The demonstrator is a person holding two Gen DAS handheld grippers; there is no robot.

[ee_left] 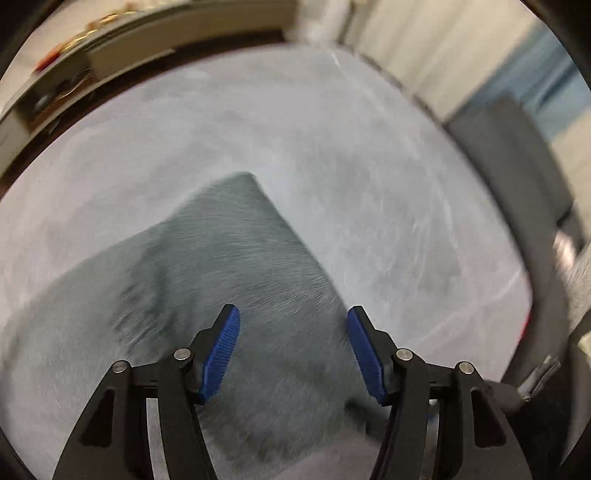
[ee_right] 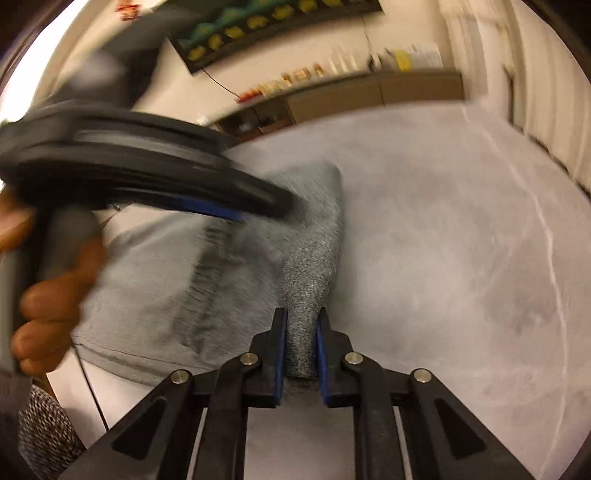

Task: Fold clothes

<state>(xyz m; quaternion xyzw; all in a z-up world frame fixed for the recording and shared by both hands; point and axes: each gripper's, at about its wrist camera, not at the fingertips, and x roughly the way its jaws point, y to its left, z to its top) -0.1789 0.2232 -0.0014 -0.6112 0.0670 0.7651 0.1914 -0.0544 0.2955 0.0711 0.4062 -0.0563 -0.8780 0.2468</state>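
Observation:
A grey knit garment [ee_left: 229, 280] lies partly folded on the pale grey table [ee_left: 295, 122], one corner pointing away. My left gripper [ee_left: 293, 319] is open with its blue pads [ee_left: 221, 350] spread above the cloth, holding nothing. In the right wrist view my right gripper [ee_right: 302, 317] is shut on a bunched fold of the grey garment [ee_right: 310, 258] at its near right edge. The left gripper [ee_right: 236, 206] shows there too, blurred, hovering over the cloth's far part, held by a hand [ee_right: 48, 295].
The table's right edge [ee_left: 528, 295] borders a dark chair [ee_left: 517, 158]. A low cabinet with small items [ee_right: 369, 92] stands behind the table, below a wall poster [ee_right: 266, 22]. A thin black cable [ee_right: 88, 376] hangs at the left.

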